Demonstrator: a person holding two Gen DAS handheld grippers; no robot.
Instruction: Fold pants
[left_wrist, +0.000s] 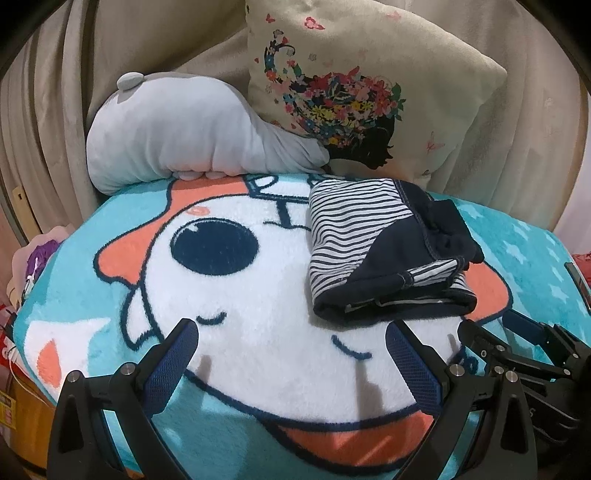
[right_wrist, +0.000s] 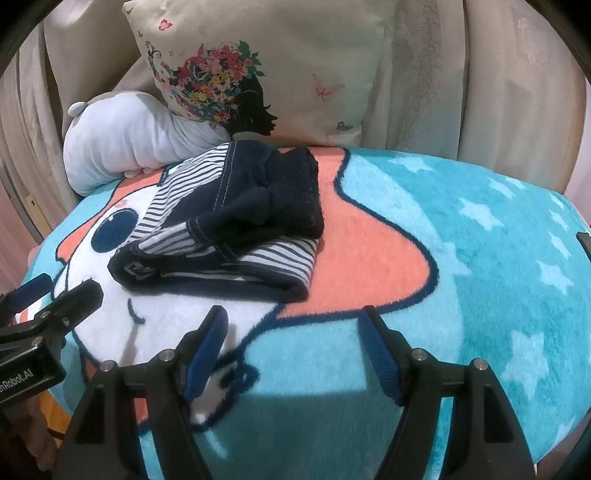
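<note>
The pants (left_wrist: 384, 251), navy with white-and-navy stripes, lie folded into a compact bundle on a cartoon blanket (left_wrist: 258, 302). In the right wrist view the same pants (right_wrist: 236, 229) sit just beyond my fingers, to the left of centre. My left gripper (left_wrist: 291, 332) hovers open over the white part of the blanket, the bundle just past its right finger. My right gripper (right_wrist: 293, 317) is open too, nothing between its blue pads. The right gripper (left_wrist: 509, 332) shows at the lower right of the left wrist view; the left gripper (right_wrist: 62, 291) shows at the left edge of the right wrist view.
A grey plush toy (left_wrist: 192, 136) and a beige flowered cushion (left_wrist: 369, 88) lean against beige curtains behind the blanket. The turquoise starred part of the blanket (right_wrist: 498, 258) stretches to the right. Clutter lies off the blanket's left edge (left_wrist: 33, 266).
</note>
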